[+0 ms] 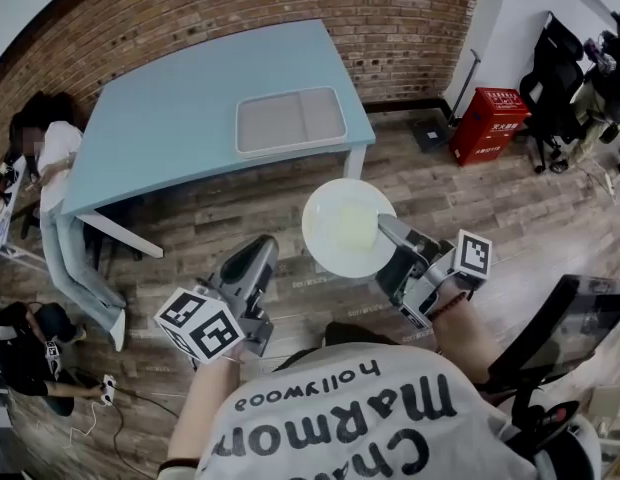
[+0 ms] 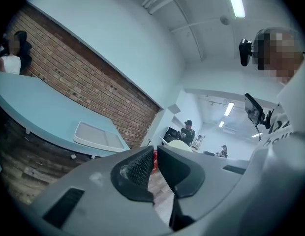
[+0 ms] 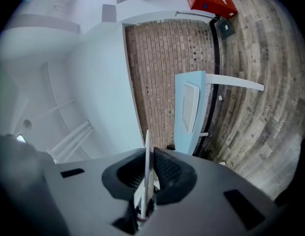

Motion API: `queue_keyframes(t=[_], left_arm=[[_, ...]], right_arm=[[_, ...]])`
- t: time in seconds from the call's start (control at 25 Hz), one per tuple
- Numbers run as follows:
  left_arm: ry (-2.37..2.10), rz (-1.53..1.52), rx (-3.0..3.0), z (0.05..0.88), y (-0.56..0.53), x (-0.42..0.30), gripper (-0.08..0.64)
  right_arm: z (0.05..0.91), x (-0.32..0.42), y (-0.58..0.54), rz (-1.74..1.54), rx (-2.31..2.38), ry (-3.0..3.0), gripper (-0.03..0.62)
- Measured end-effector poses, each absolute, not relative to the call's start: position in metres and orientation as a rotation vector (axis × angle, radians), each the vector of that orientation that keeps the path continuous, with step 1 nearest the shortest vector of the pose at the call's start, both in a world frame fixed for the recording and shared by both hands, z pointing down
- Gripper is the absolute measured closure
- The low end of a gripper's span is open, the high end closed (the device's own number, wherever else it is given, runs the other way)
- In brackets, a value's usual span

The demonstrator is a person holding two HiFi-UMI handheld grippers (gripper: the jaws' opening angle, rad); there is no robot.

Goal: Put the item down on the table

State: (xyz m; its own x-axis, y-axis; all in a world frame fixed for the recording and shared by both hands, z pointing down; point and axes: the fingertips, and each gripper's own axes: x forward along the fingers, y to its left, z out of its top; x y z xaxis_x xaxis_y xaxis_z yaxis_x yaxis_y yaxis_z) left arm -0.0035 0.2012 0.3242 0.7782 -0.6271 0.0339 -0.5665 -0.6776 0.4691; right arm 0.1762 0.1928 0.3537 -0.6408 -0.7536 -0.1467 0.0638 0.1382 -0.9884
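Plate [image 1: 340, 230] in right hand-held gripper [image 1: 388, 230]

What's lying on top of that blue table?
A pale tray with two shallow compartments, both seemingly empty, lies near the right end of the table. Nothing else shows on top. Whatever might lie beneath the tray is covered.

White plate, blue table, red brick.
The plate [image 1: 348, 226] is white, its middle seemingly tinged pale yellow; the table [image 1: 170, 118] light blue, its tray [image 1: 290, 121] pale grey; the wall [image 1: 390, 18] red-brown brick; the floor [image 1: 510, 208] grey-brown planks; the box [image 1: 487, 125] bright red.
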Motion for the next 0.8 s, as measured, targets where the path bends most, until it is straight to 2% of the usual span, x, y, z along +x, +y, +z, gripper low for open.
queue_keyframes(t=[0.8], left_arm=[[-0.933, -0.169, 2.468, 0.343, 0.129, -0.025, 0.534]], right_arm=[[0.369, 0.152, 0.123, -1.615, -0.660, 1.787, 0.560]])
